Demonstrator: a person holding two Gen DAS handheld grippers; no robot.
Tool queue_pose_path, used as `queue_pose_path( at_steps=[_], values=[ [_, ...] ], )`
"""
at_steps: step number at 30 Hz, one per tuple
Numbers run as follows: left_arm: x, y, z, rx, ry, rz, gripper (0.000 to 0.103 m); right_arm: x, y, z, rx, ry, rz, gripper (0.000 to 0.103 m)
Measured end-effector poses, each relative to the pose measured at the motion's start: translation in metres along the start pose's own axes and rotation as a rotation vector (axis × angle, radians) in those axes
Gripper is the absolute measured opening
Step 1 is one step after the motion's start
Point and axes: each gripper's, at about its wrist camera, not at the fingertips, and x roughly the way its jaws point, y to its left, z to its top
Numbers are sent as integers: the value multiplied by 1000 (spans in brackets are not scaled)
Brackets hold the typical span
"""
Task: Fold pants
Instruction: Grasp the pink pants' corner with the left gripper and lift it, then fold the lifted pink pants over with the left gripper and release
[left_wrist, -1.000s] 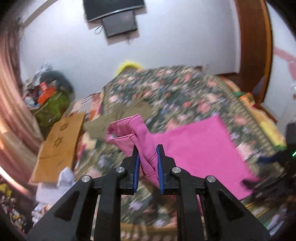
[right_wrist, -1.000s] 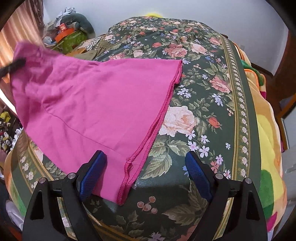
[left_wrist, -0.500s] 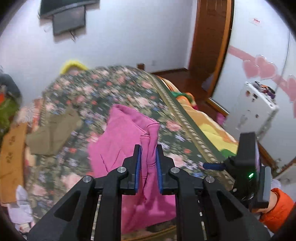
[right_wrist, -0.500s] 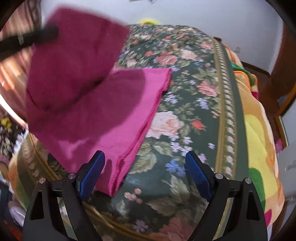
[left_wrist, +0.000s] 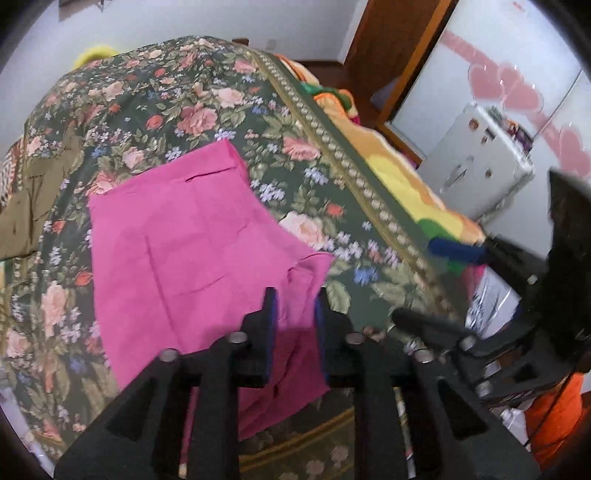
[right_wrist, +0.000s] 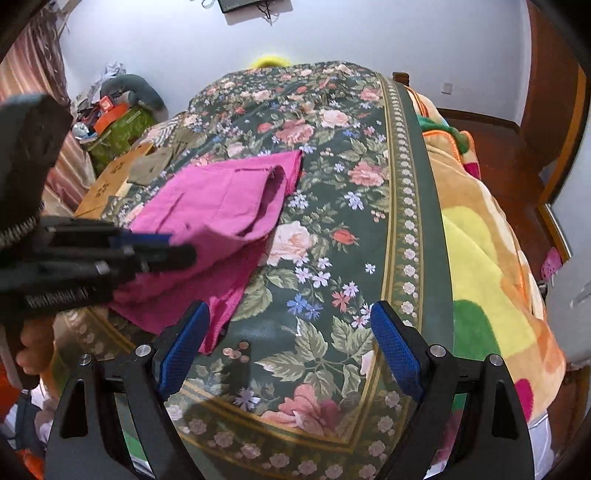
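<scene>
Spread over the bed, the floral cover (left_wrist: 207, 92) is carrying the pink pants (left_wrist: 177, 236), now lying folded near its front edge. You are tilting your left gripper (left_wrist: 293, 328) steeply down over them, its jaws opening with a fold of the pink cloth still between the pads, where a second ago you were holding that bunched cloth up, pinched tight. You are holding your right gripper (right_wrist: 290, 347) wide apart and empty above the cover just beside the pants, as before.

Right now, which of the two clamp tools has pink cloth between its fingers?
The left gripper: its jaws are opening, with the pink pants still between them. The right gripper is spread wide over the bare floral bedspread, holding nothing.
</scene>
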Motion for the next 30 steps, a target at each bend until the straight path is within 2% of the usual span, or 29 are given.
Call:
queue_pose_path(
  at_steps=[1,2,3,7,12,16,19,22,23,24,26,30],
  values=[
    [-4,2,-1,-1,-4,18,45,-3,1,2,0,-11,4,87],
    [-12,6,0,-7,-26,32,59,-7,2,4,-1,-22,9,87],
    [-19,11,1,-11,-52,44,65,-9,4,5,-2,-31,13,87],
    [-48,44,11,-59,-140,103,68,-15,14,17,-13,-73,43,87],
    [-52,102,33,-135,-162,233,72,6,26,24,-29,-63,53,87],
    [-32,147,51,-171,-121,332,73,39,25,17,-8,-7,25,87],
    [-15,169,62,-184,-86,353,73,60,18,7,10,51,18,87],
    [4,177,78,-155,-59,349,73,60,11,0,16,36,31,87],
    [11,178,84,-141,-45,336,76,58,9,1,11,39,30,87],
    [19,178,89,-132,-27,323,83,57,6,2,14,40,31,88],
    [41,181,99,-123,28,299,86,56,-4,4,43,46,32,90],
    [81,185,102,-109,127,347,86,53,-19,8,96,50,18,90]
  ],
)
